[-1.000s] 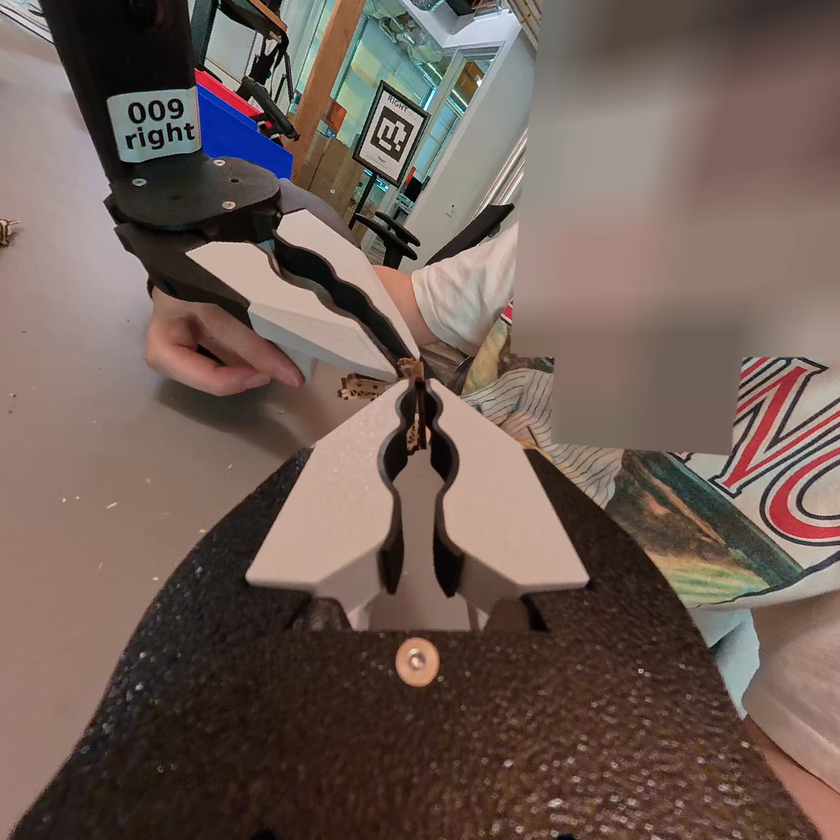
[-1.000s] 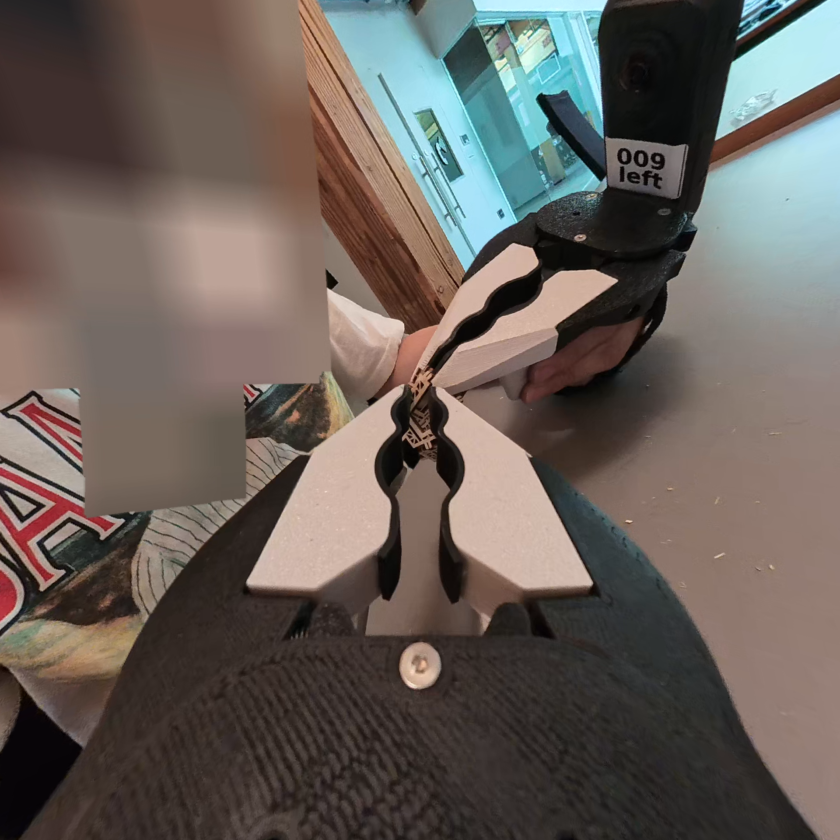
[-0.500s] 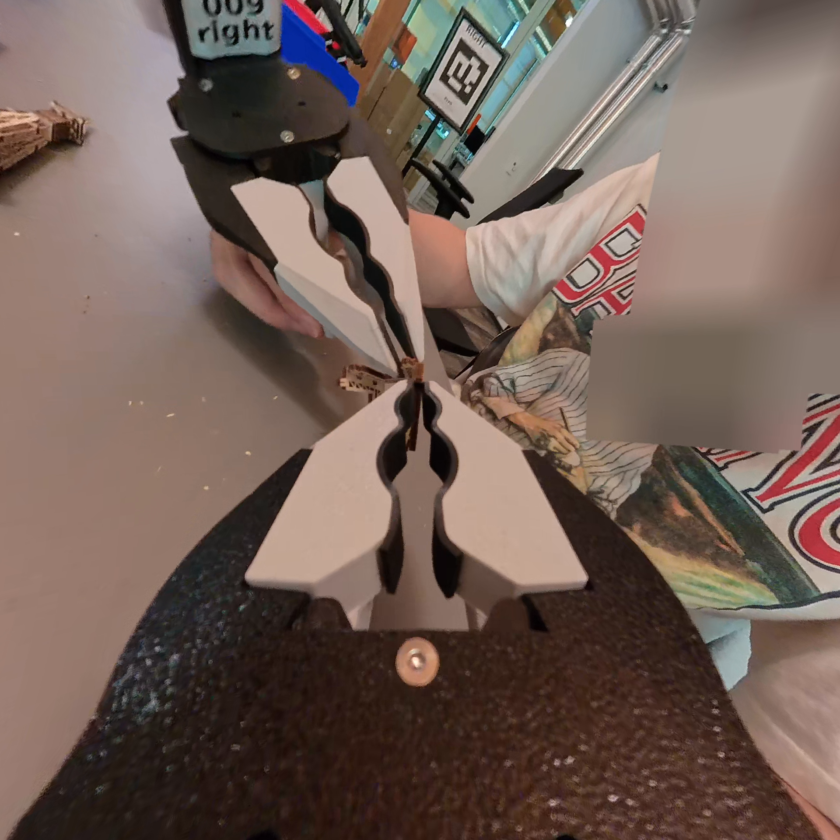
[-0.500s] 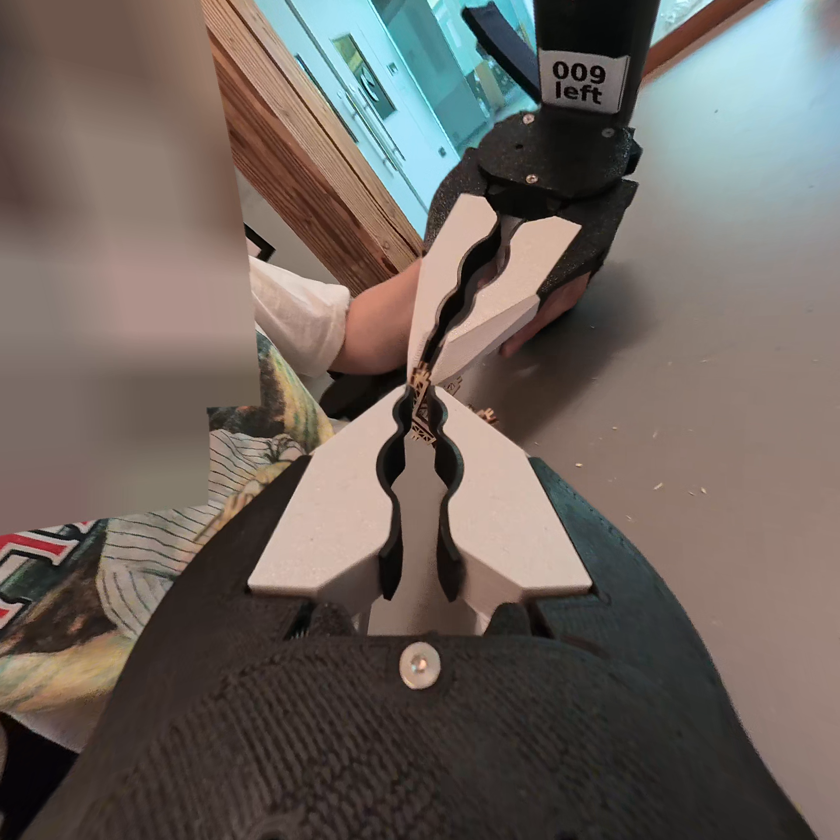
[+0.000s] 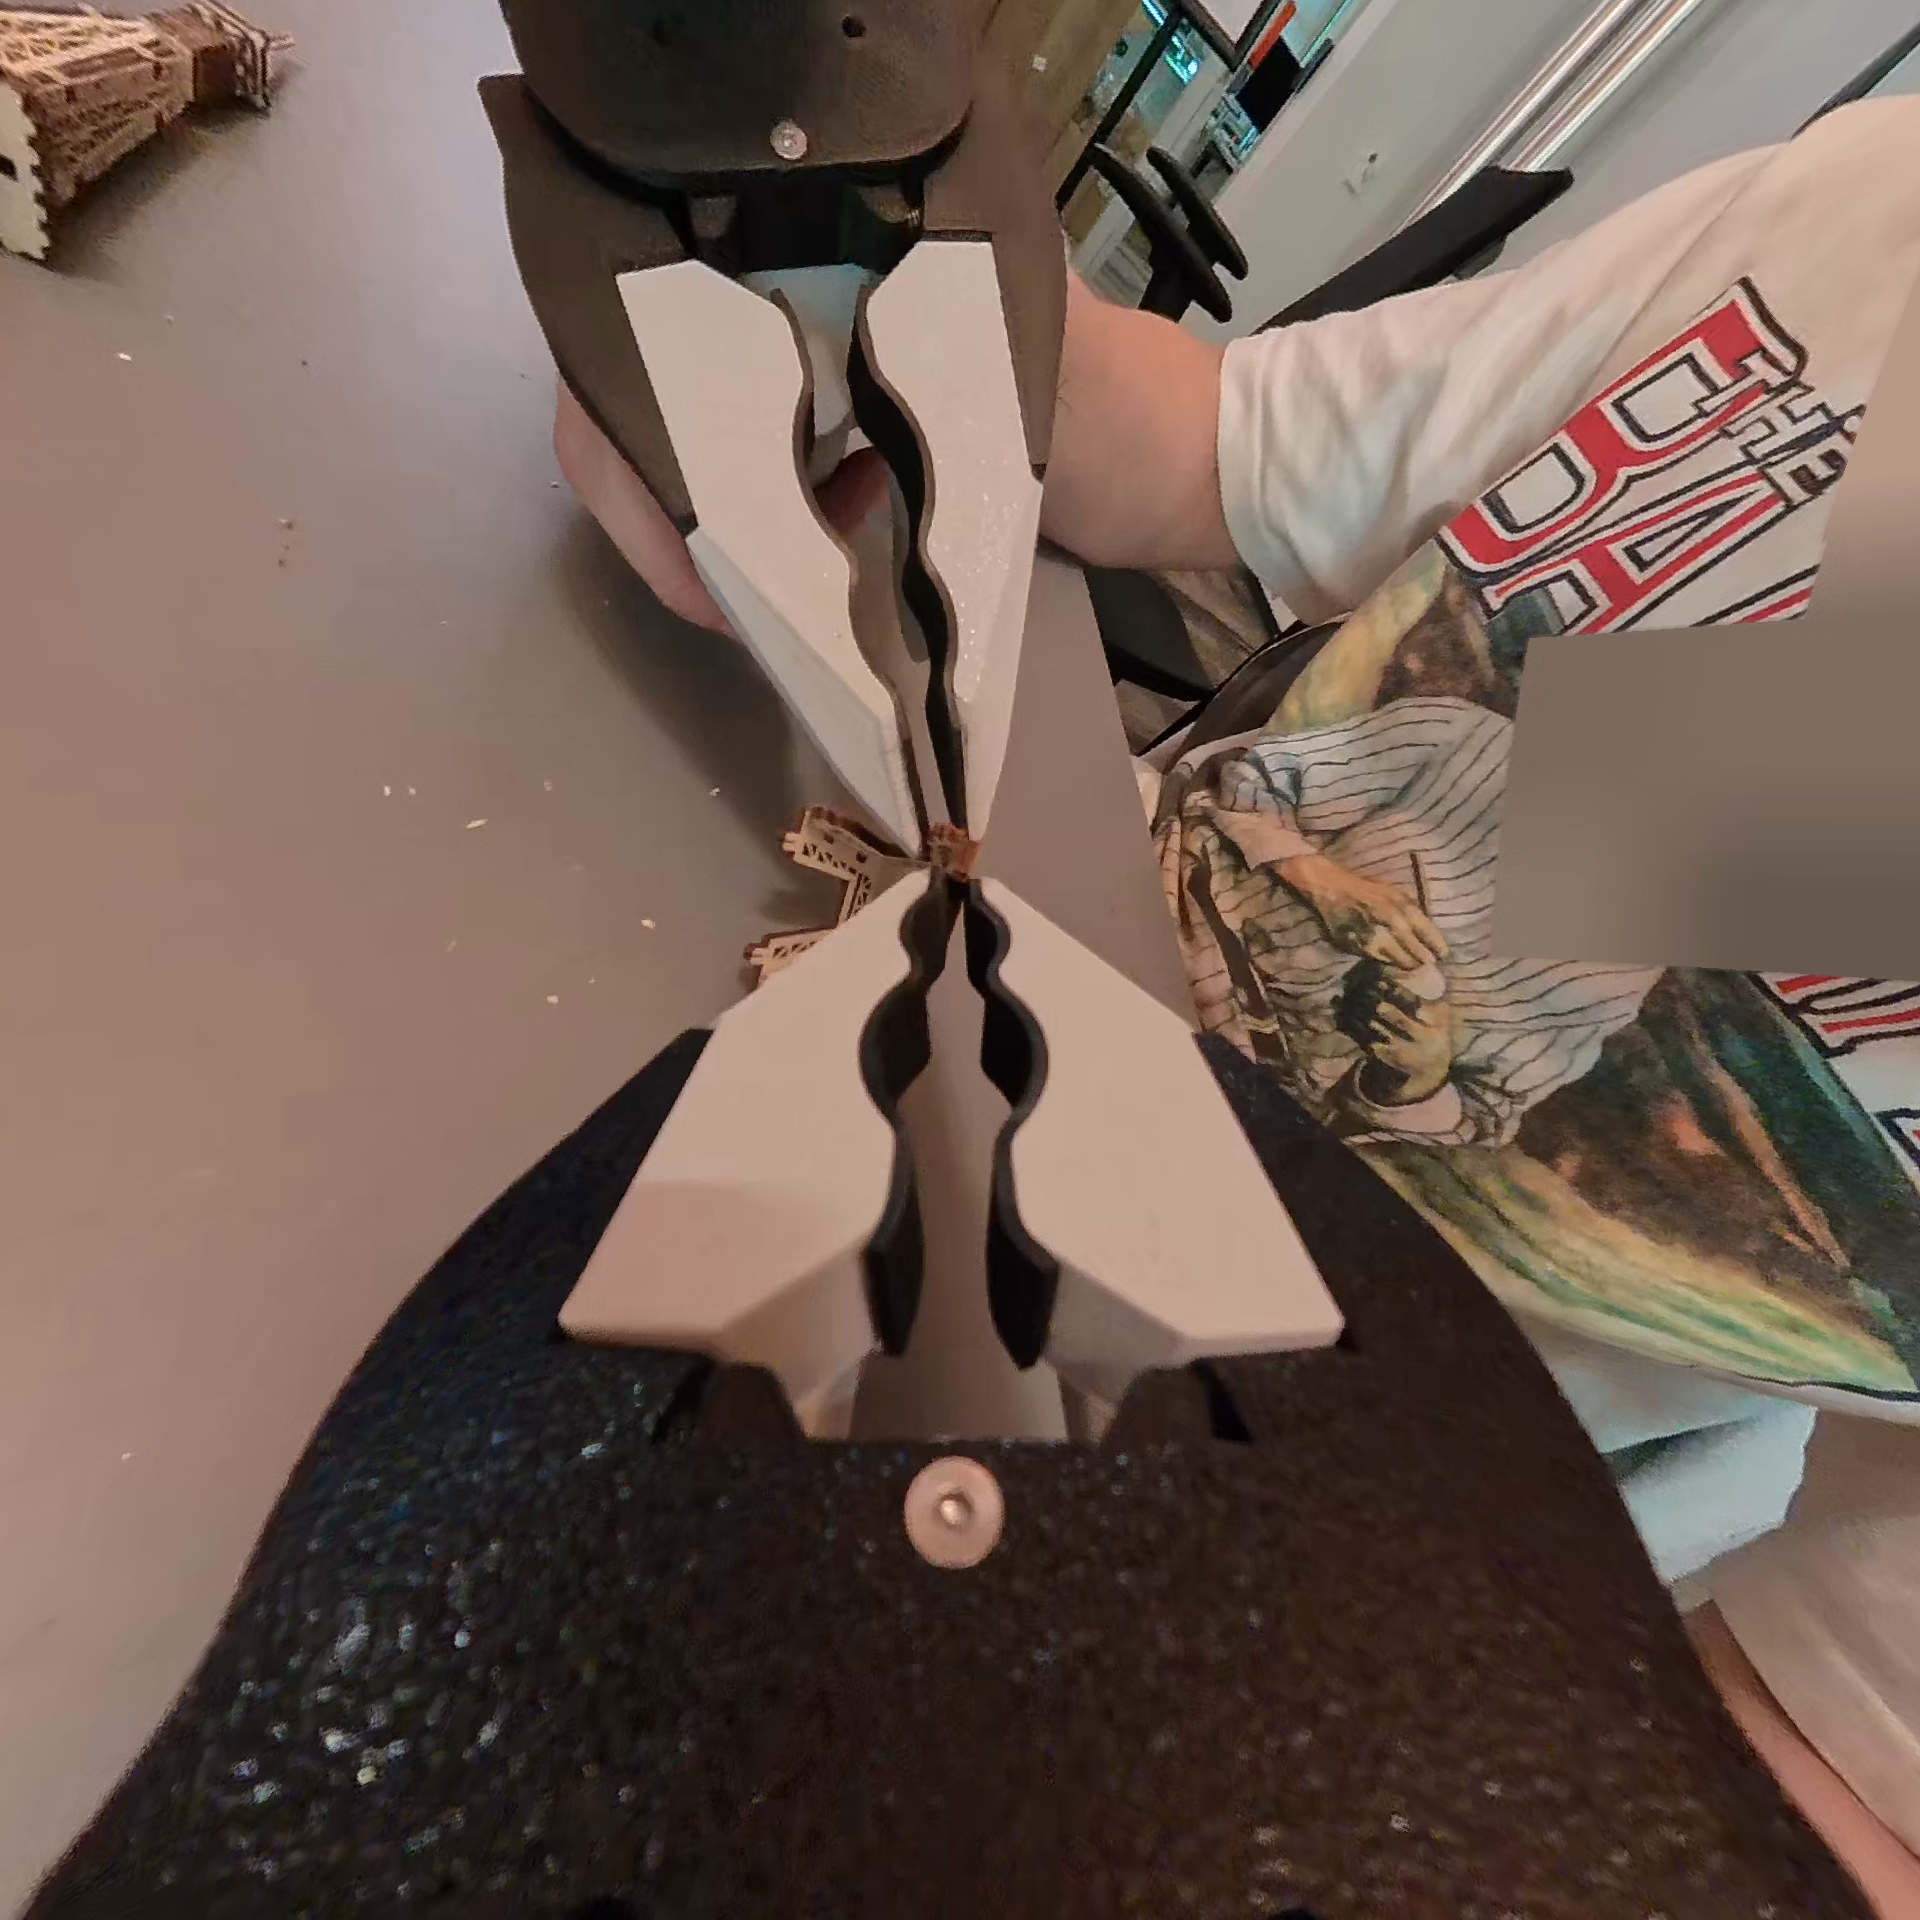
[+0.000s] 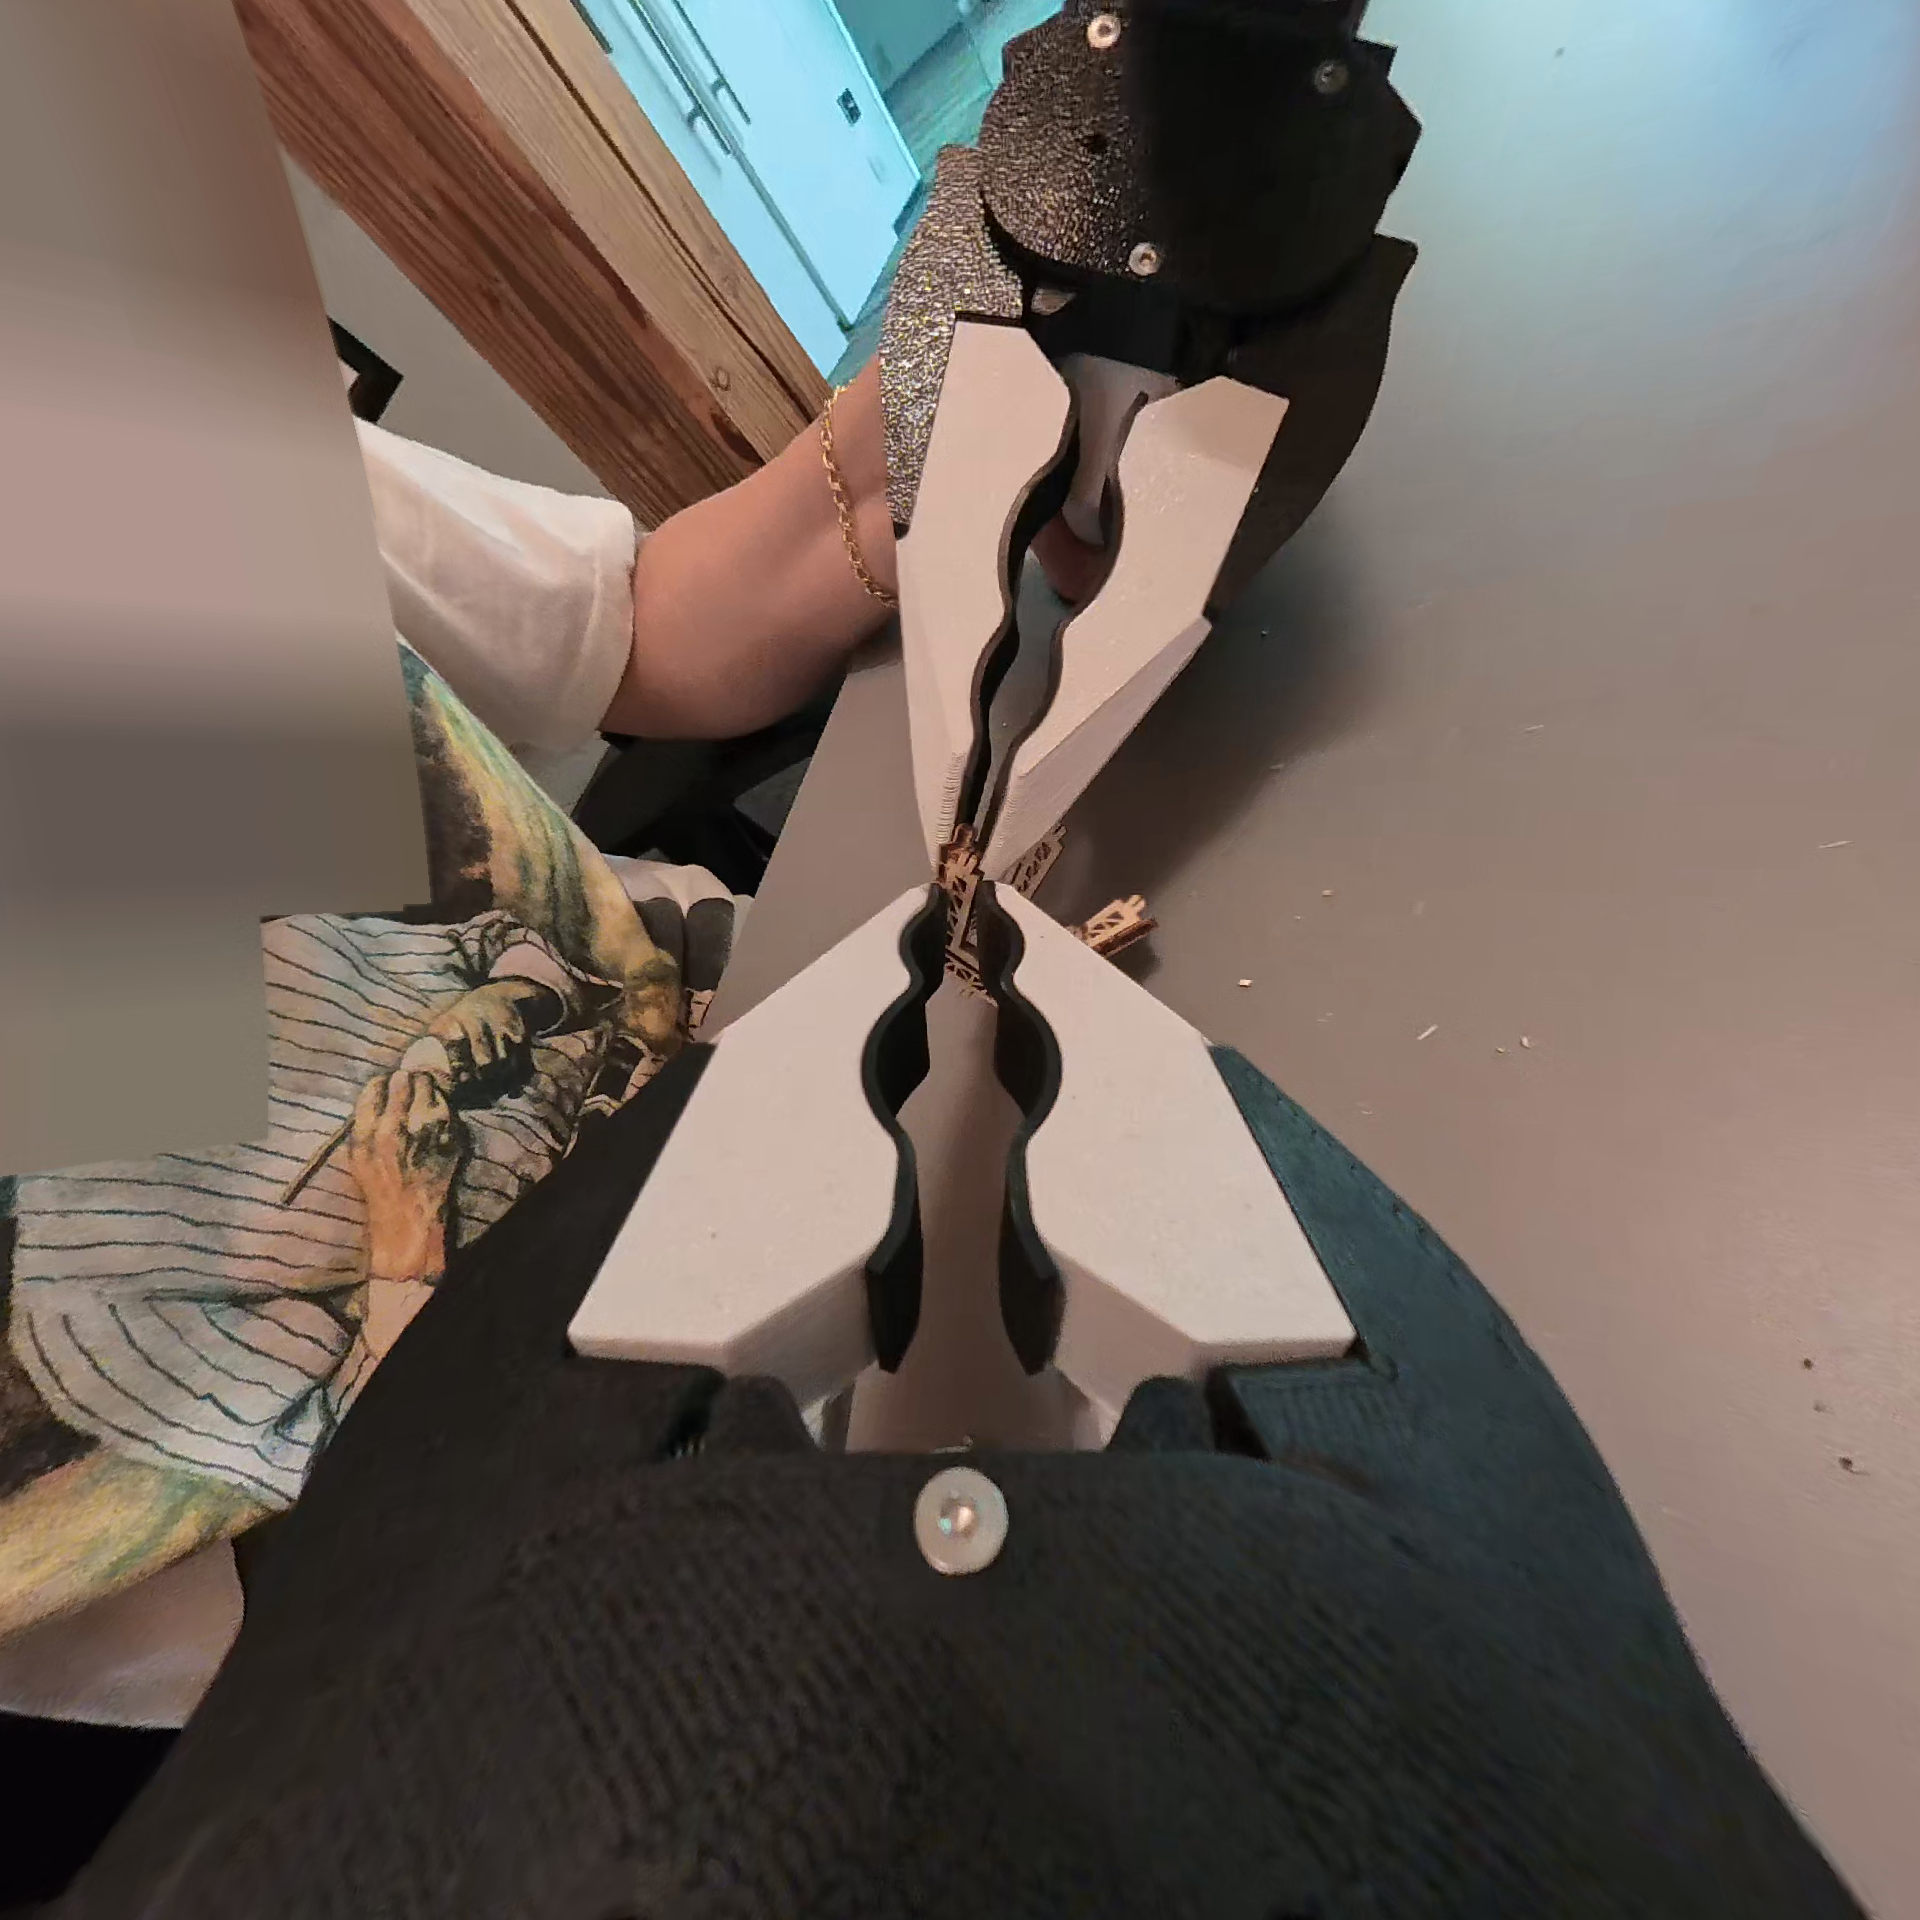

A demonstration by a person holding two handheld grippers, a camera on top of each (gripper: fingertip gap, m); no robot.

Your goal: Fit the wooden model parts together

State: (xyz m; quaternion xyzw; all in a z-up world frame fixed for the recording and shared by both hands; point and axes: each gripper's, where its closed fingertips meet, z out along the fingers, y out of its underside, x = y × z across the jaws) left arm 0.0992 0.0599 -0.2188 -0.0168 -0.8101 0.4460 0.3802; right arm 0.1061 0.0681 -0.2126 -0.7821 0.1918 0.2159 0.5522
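My left gripper (image 5: 951,888) and my right gripper (image 6: 961,899) meet tip to tip just above the grey table (image 5: 312,675). The right gripper is shut on a thin wooden lattice part (image 6: 962,935) that shows between its jaws. The left gripper is shut on a small wooden part (image 5: 954,847), mostly hidden by the fingertips. The two parts touch at the tips. The right gripper shows in the left wrist view (image 5: 935,826) pointing down from the top. The left gripper shows in the right wrist view (image 6: 971,816) the same way.
Loose wooden lattice parts (image 5: 831,847) lie on the table right beside the tips, also in the right wrist view (image 6: 1117,920). A larger built wooden model piece (image 5: 94,94) lies far left. The person's arm (image 6: 727,623) and shirt (image 5: 1455,935) are close on one side. Wood crumbs dot the table. Less than 4 cm separates the two grippers' tips.
Both grippers have swung round to face each other head on, and each looms closer in the other's view. The held parts stay pressed together at the tips.
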